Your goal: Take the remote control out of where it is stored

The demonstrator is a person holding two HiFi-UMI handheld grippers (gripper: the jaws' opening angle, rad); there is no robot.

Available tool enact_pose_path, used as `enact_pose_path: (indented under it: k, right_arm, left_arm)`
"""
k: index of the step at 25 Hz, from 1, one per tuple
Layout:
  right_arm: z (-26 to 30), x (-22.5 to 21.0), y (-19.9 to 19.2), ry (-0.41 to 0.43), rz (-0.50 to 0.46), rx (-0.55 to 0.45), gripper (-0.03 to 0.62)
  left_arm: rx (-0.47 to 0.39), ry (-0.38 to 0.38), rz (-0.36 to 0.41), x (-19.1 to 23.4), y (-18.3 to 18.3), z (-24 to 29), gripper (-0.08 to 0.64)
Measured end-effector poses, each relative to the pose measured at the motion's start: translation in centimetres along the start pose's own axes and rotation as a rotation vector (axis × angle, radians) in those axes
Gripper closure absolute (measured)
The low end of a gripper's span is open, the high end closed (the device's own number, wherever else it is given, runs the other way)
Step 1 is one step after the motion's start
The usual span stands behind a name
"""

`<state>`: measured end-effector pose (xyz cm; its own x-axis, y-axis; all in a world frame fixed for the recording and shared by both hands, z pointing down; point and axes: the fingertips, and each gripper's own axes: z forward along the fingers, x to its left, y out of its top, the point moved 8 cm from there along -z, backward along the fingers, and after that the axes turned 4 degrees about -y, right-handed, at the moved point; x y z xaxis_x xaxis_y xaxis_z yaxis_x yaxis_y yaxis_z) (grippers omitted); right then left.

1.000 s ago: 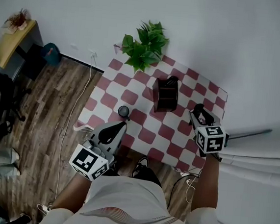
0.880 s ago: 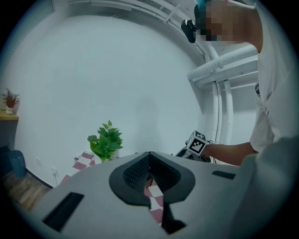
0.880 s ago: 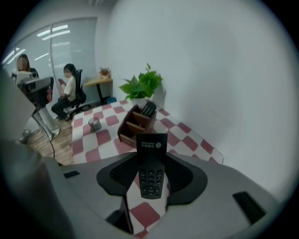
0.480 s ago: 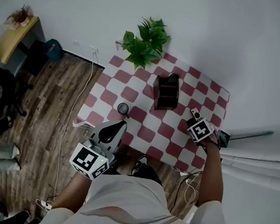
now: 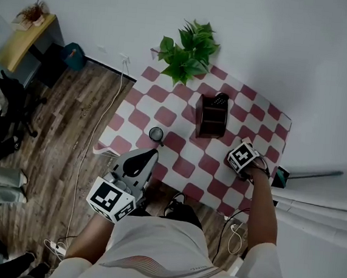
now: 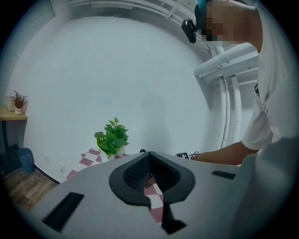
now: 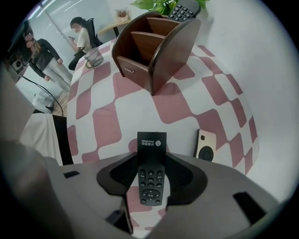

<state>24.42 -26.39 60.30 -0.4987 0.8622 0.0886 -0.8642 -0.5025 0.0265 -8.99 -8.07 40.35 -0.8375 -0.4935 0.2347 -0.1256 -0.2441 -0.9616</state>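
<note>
A black remote control (image 7: 151, 173) with a printed label at its far end sits between the jaws of my right gripper (image 7: 152, 184), which is shut on it and points straight down at the checked table (image 7: 112, 126). The remote's tip hangs just above the cloth. In the head view only that gripper's marker cube (image 5: 243, 157) shows, near the table's right front. The brown wooden organizer (image 7: 154, 46) stands further back, with a second keypad remote (image 7: 184, 9) sticking out of its rear slot. My left gripper (image 6: 152, 186) is shut and empty, off the table's front left.
A small beige device with a round pad (image 7: 205, 145) lies on the cloth just right of the held remote. A glass cup (image 5: 156, 134) stands near the table's left front. A potted plant (image 5: 188, 51) is at the back corner. People stand at the far left.
My right gripper has dropped toward the table's right front and tipped over until it points straight down. The left gripper has stayed put.
</note>
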Motion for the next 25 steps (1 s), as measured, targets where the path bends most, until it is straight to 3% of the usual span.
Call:
enact_pose_path:
  k: [8, 15, 22, 25]
  right_arm:
    - [0.6, -0.1, -0.2, 0.007, 0.027, -0.03, 0.404]
    - [-1.2, -0.2, -0.7, -0.004, 0.101, -0.132, 0.37]
    - [-8.4, 1.2, -1.9, -0.079, 0.257, -0.424, 0.371]
    - [-11.3, 3.1, -2.5, -0.084, 0.28, -0.555, 0.371]
  left_arm:
    - [0.003, -0.002, -0.006, 0.4, -0.2, -0.1, 0.552]
    - [-0.006, -0.015, -0.004, 0.6, 0.3, -0.8, 0.552]
    - [-0.022, -0.056, 0.01, 0.2, 1.0, -1.4, 0.552]
    - [-0.038, -0.082, 0.021, 0.0, 1.4, -1.5, 0.552]
